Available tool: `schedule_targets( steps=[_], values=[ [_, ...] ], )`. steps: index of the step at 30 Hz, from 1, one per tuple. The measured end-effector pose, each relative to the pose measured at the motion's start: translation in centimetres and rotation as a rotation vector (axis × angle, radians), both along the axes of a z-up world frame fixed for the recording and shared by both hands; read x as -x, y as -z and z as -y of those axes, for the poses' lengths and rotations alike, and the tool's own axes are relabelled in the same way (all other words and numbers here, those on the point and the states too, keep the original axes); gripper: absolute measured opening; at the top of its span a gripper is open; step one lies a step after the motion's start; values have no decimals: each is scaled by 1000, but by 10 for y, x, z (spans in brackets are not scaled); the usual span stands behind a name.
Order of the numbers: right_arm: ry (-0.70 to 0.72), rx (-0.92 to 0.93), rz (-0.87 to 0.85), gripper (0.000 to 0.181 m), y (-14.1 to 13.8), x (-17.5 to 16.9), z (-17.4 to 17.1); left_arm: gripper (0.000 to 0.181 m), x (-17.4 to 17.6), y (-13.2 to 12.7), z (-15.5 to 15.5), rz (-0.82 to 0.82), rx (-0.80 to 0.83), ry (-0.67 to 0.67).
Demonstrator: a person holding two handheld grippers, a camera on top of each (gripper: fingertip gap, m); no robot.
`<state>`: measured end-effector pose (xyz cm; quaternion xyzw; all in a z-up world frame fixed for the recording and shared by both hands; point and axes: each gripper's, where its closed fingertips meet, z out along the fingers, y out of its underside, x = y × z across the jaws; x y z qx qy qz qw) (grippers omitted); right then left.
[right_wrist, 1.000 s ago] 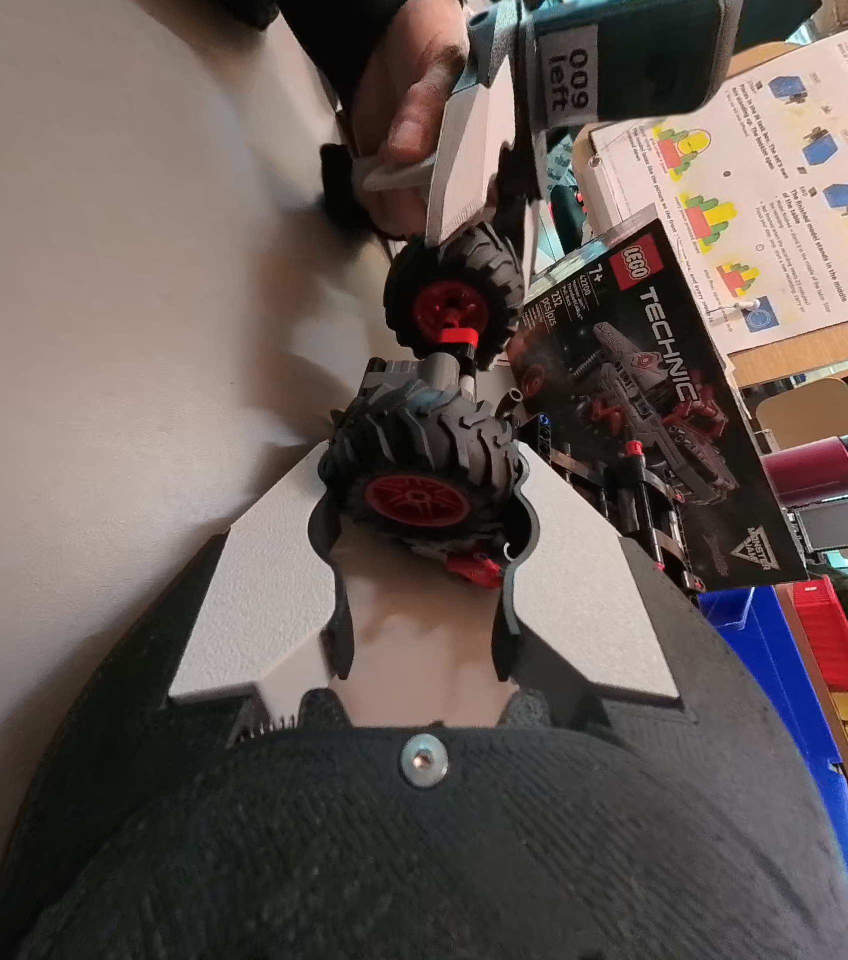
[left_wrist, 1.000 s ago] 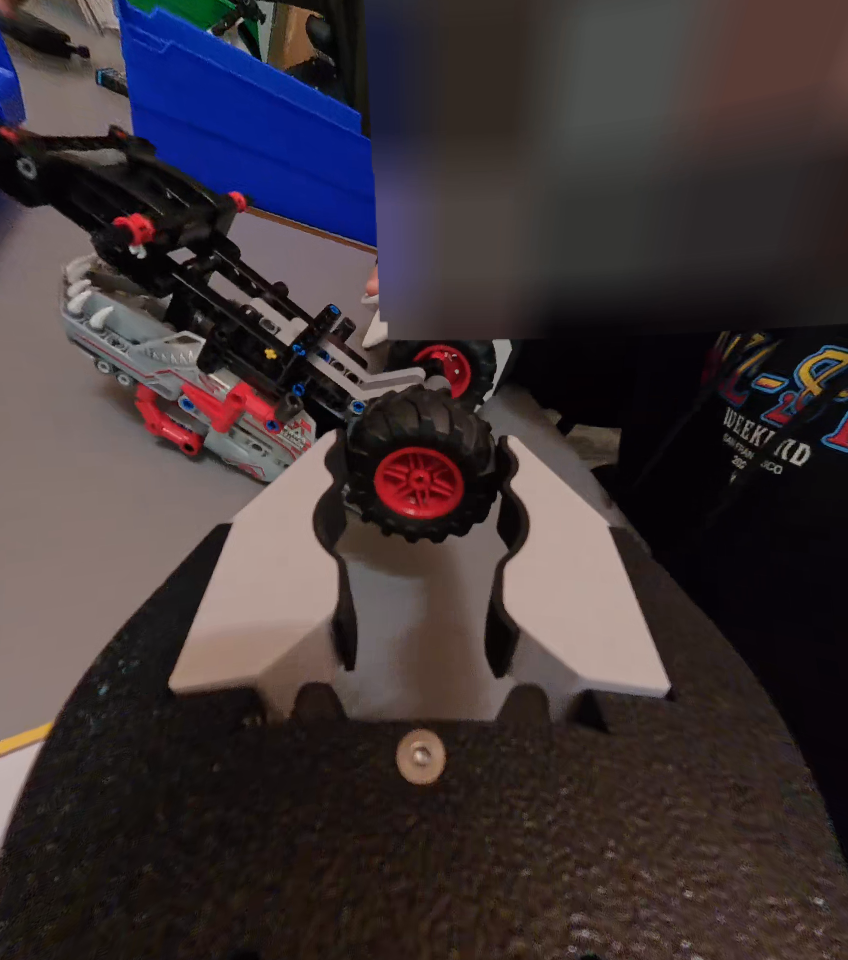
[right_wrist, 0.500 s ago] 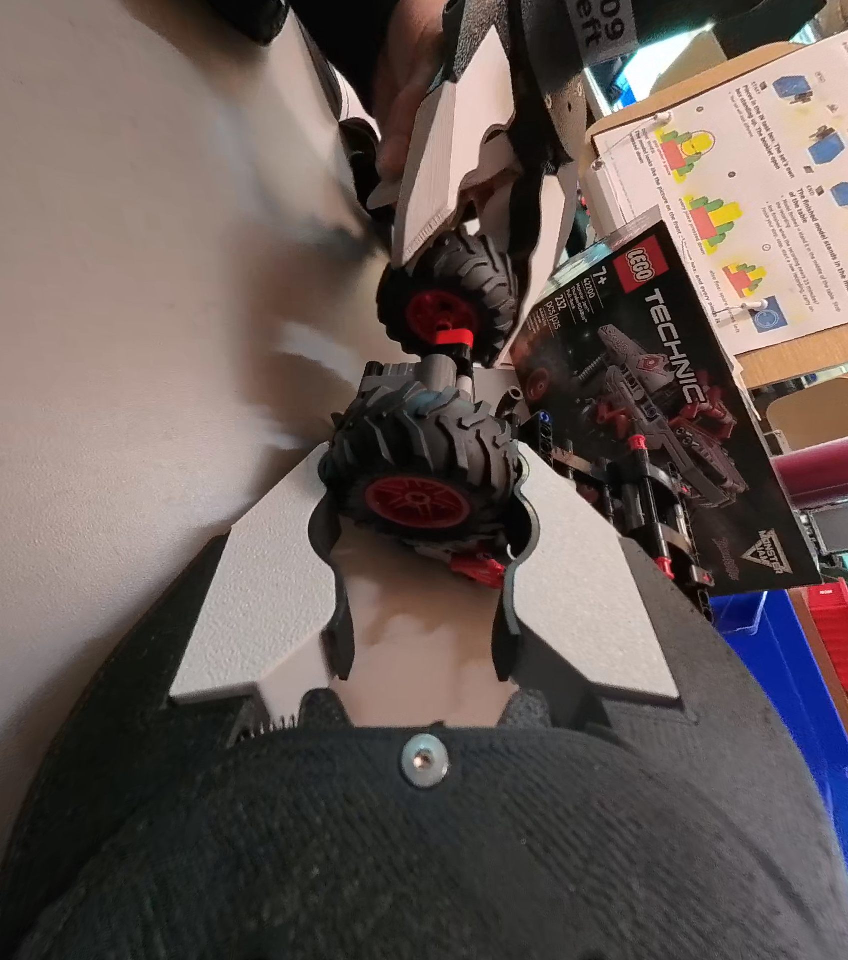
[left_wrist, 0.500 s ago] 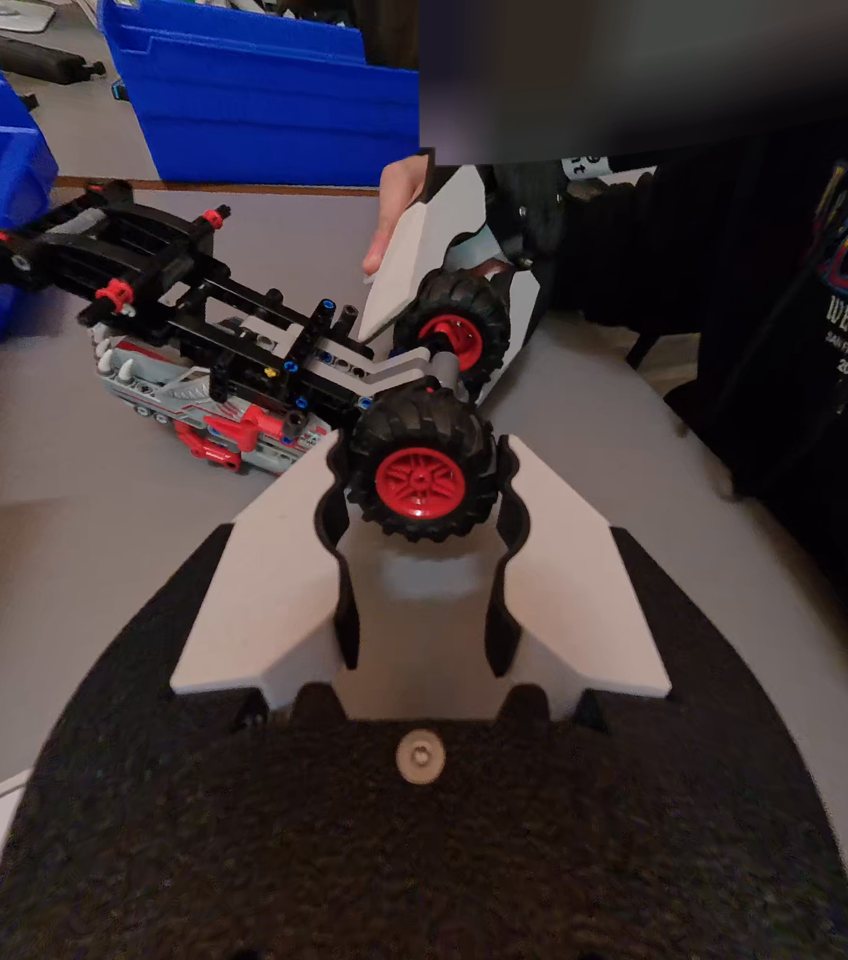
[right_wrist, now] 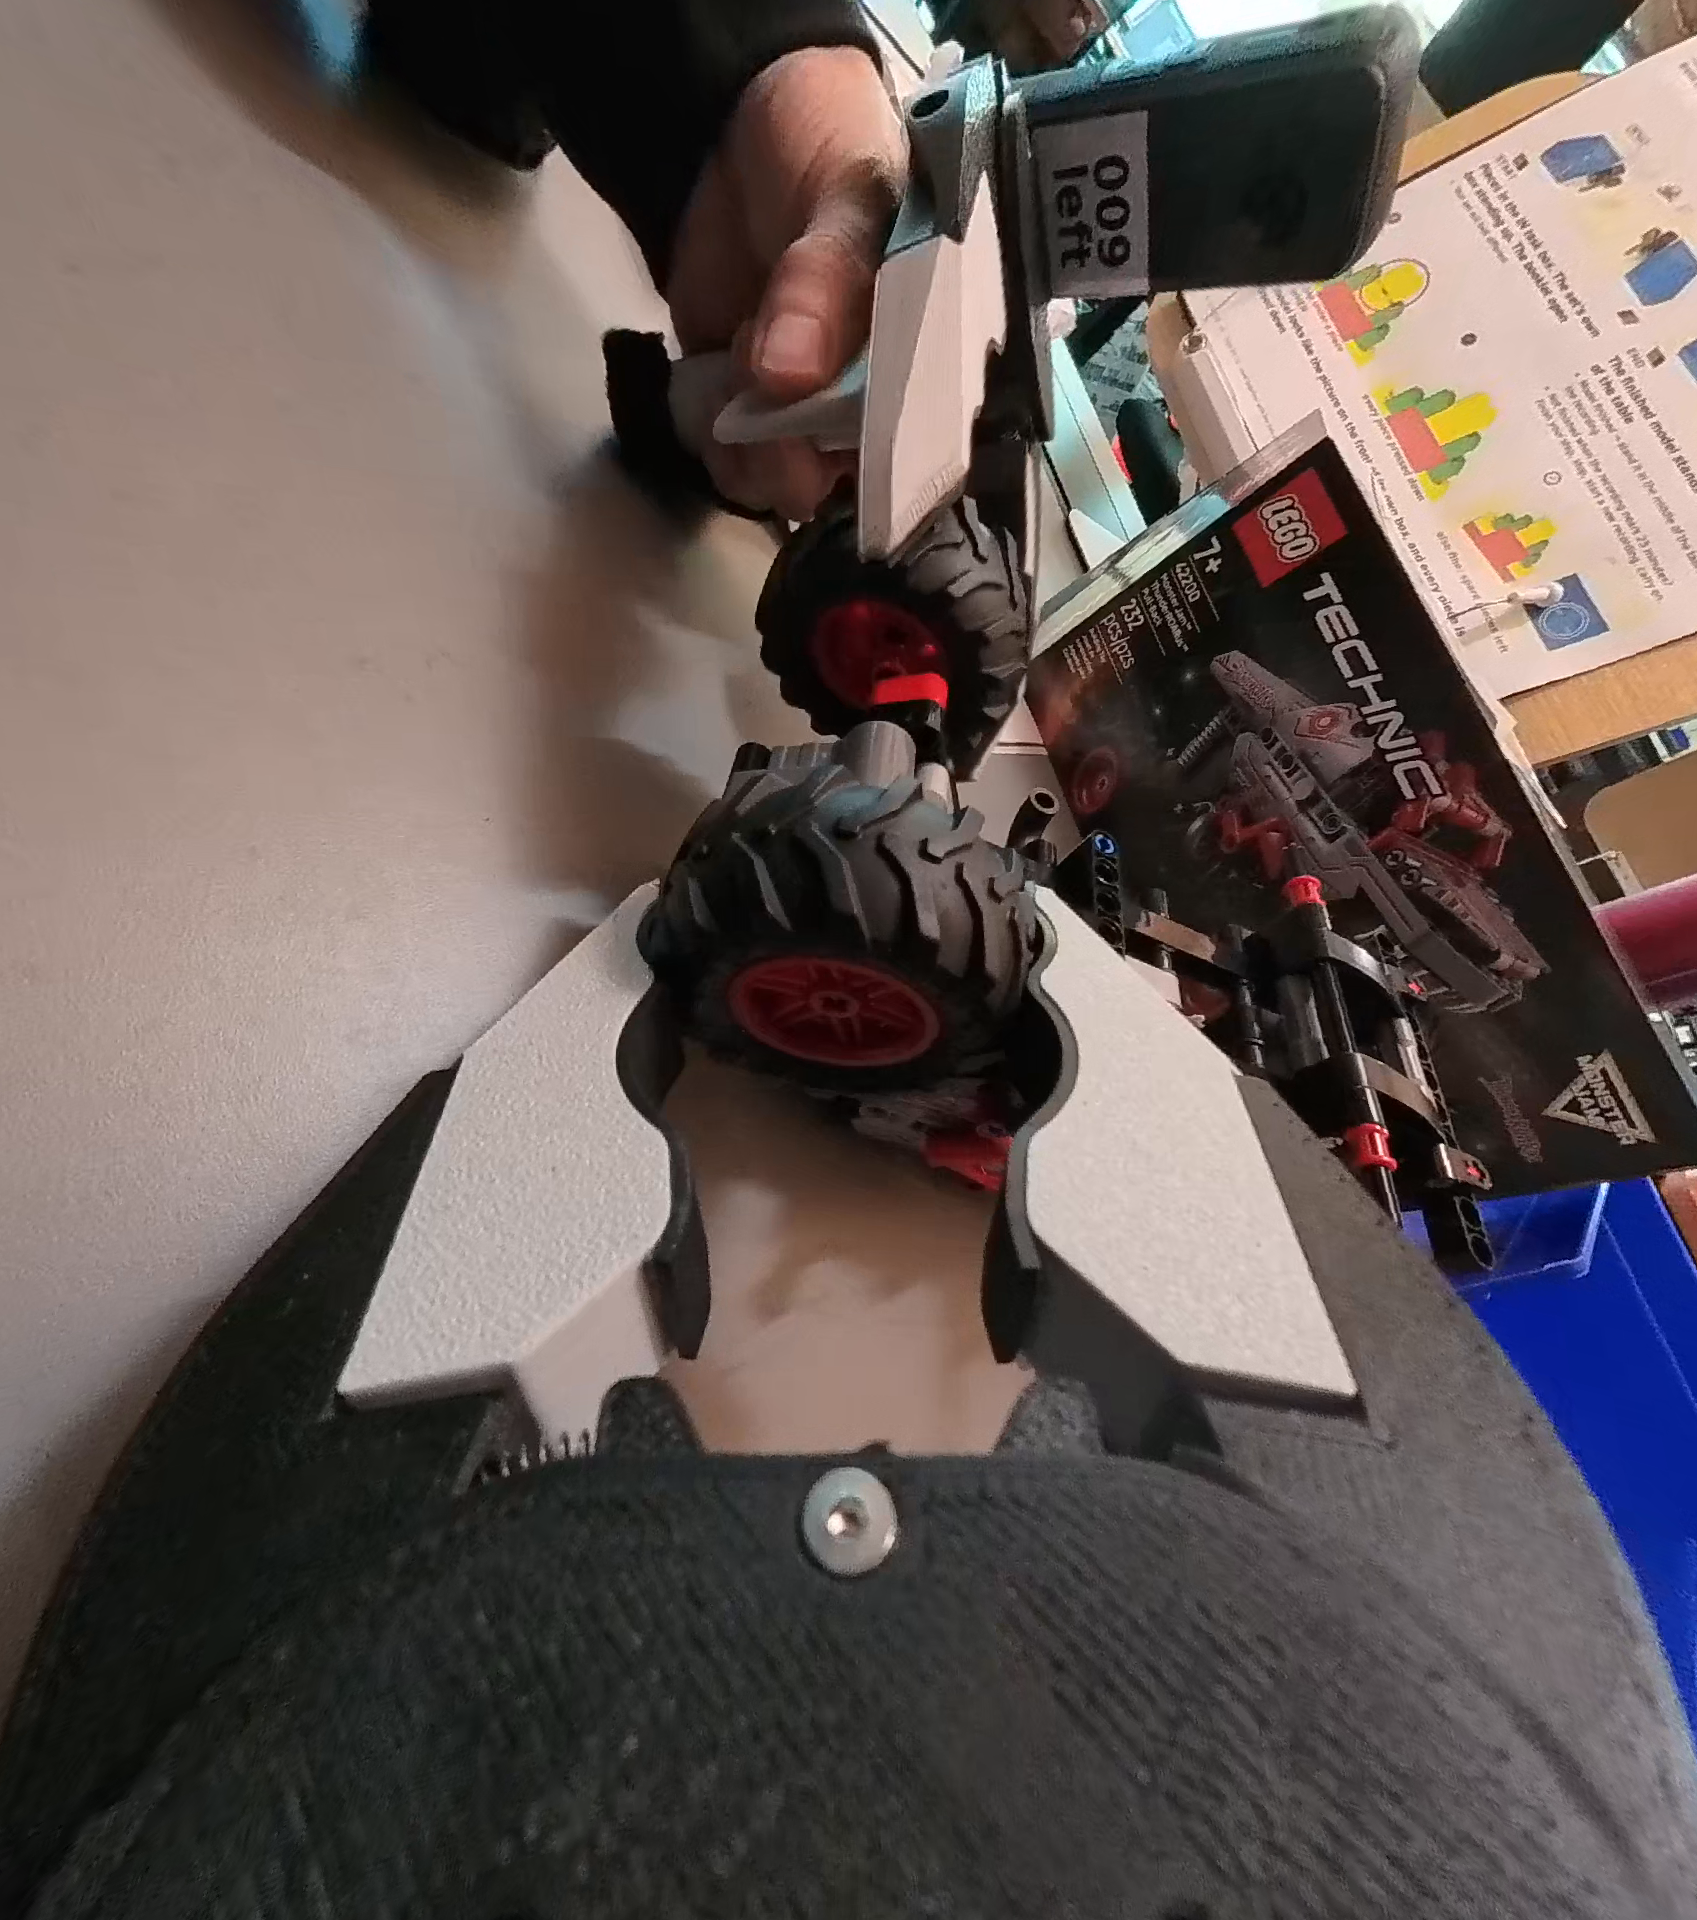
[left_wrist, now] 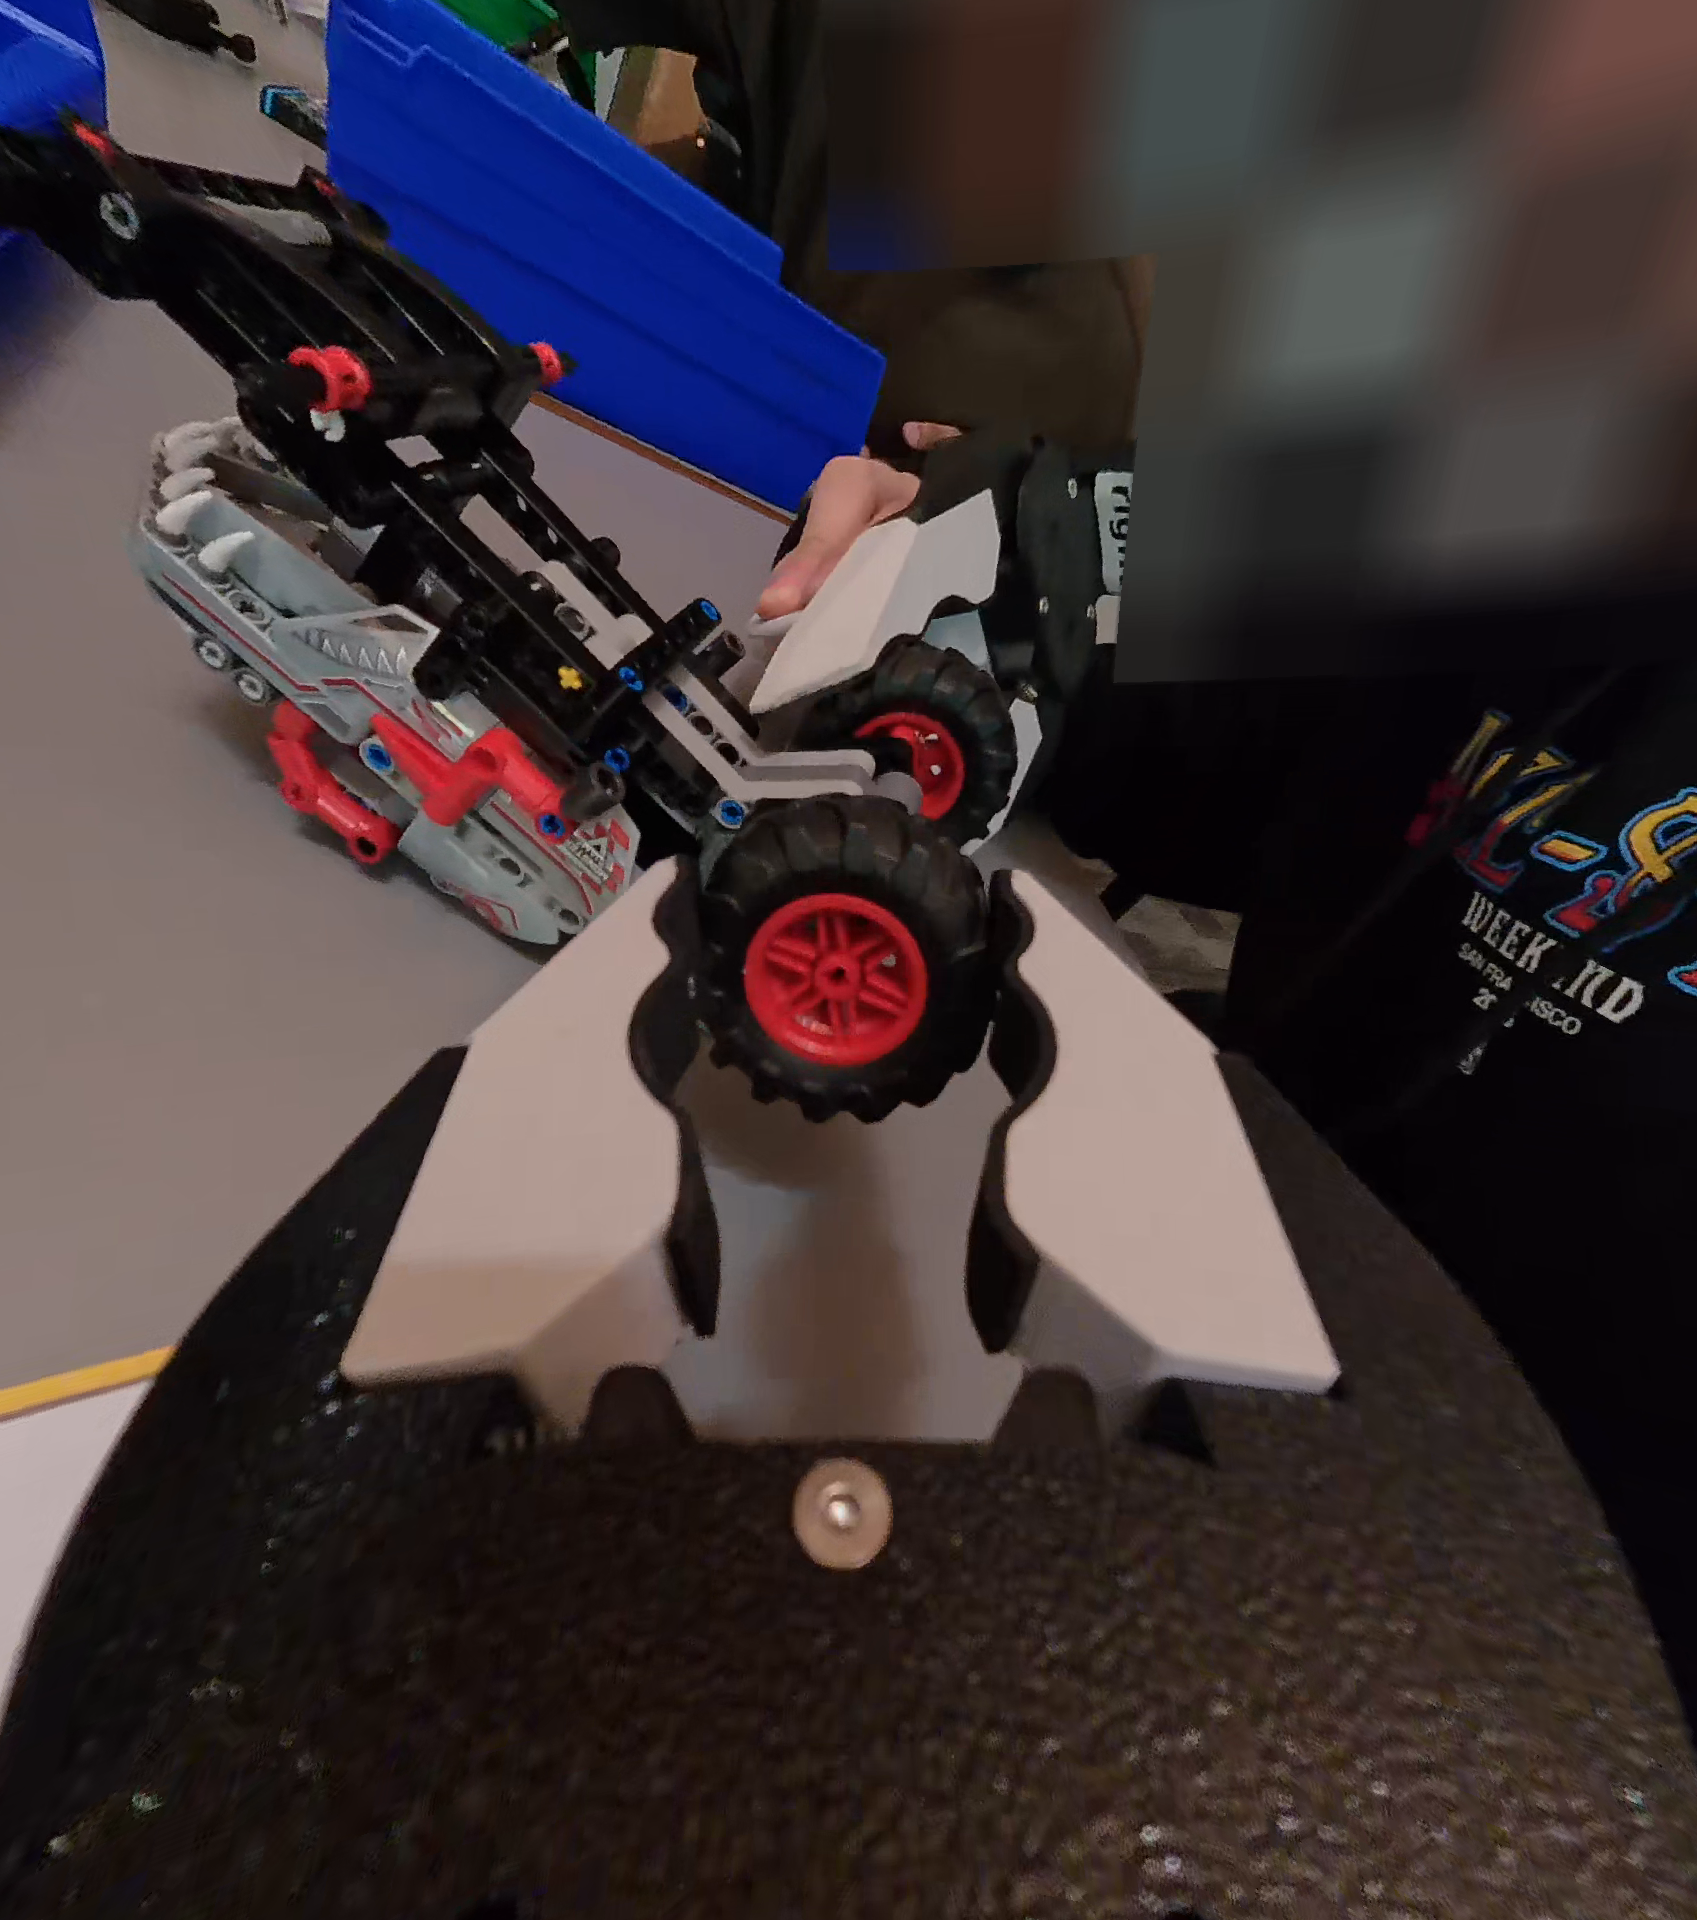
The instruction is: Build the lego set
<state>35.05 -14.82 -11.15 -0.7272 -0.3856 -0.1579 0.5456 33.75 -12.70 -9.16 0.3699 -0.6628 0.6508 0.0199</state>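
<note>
My left tongs (left_wrist: 839, 982) squeeze one black wheel (left_wrist: 842, 961) (red in the middle). My right tongs (right_wrist: 844, 997) squeeze the other wheel (right_wrist: 849, 956). Behind them the lego truck (left_wrist: 387, 623) tilts, its nose on the grey bench (left_wrist: 96, 987). Blue bins (left_wrist: 563, 239) sit farther back.

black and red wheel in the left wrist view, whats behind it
Behind the wheel a grey axle joins a second wheel, gripped by the right gripper. The truck chassis stretches away left. The wheel hides the axle's near end.
</note>
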Motion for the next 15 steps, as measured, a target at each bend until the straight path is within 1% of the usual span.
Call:
schedule_targets(
  steps=[5,6,11,15],
  values=[
    [-8,4,-42,63,0,1,0,54,-1,-2,-1,-90,110,-47],
    [-14,6,-60,63,0,2,0,54,1,-3,-2,-78,107,-45],
    [-21,-1,-41,63,0,3,0,56,5,-4,-2,-48,71,-8],
    [-26,-2,-47,64,0,4,-1,56,8,-4,-3,-57,72,25]
  ],
)
